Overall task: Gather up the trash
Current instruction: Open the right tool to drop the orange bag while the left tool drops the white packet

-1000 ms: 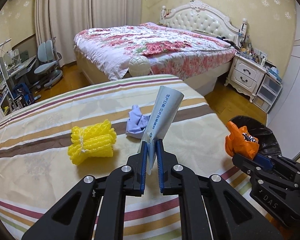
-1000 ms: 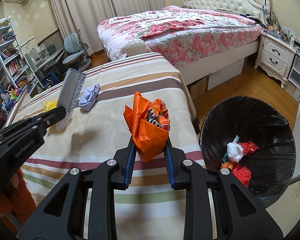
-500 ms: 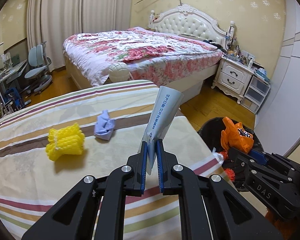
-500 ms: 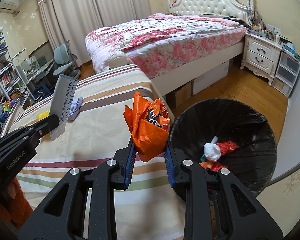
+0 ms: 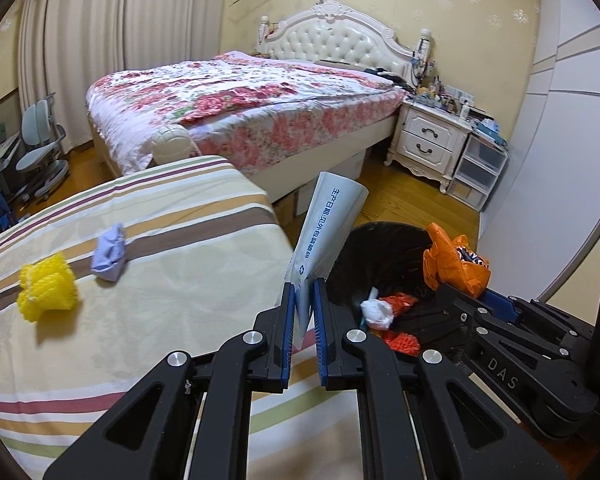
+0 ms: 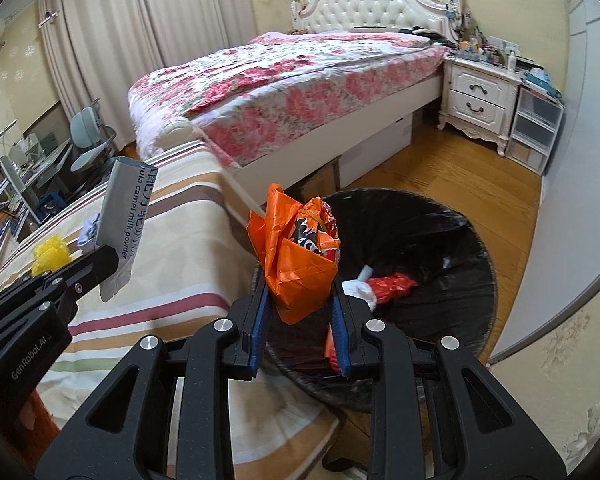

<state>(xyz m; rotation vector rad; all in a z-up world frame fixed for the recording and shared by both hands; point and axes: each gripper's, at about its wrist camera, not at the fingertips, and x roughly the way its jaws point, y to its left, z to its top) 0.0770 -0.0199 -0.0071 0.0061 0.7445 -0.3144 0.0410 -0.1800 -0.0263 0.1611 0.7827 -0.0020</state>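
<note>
My left gripper point(image 5: 303, 292) is shut on a silver milk powder packet point(image 5: 326, 224) that sticks up over the striped bed's edge, beside the black-lined trash bin point(image 5: 384, 248). My right gripper point(image 6: 300, 300) is shut on a crumpled orange snack bag point(image 6: 296, 264), held above the near rim of the bin point(image 6: 452, 264). The bin holds white and red trash point(image 6: 376, 286). A yellow foam net point(image 5: 46, 288) and a lilac wad of paper point(image 5: 109, 253) lie on the striped bed point(image 5: 160, 280). The packet point(image 6: 126, 220) and the orange bag point(image 5: 454, 260) each show in the other wrist view.
A floral double bed point(image 5: 240, 100) stands beyond. A white nightstand point(image 5: 432, 140) and plastic drawers point(image 5: 480, 172) line the right wall. A desk chair point(image 5: 40, 152) is at far left. Wooden floor point(image 6: 460, 176) surrounds the bin.
Both grippers have swung right, off the striped bed toward the bin, each keeping its item. The bin now fills more of both views and the yellow net has slid left.
</note>
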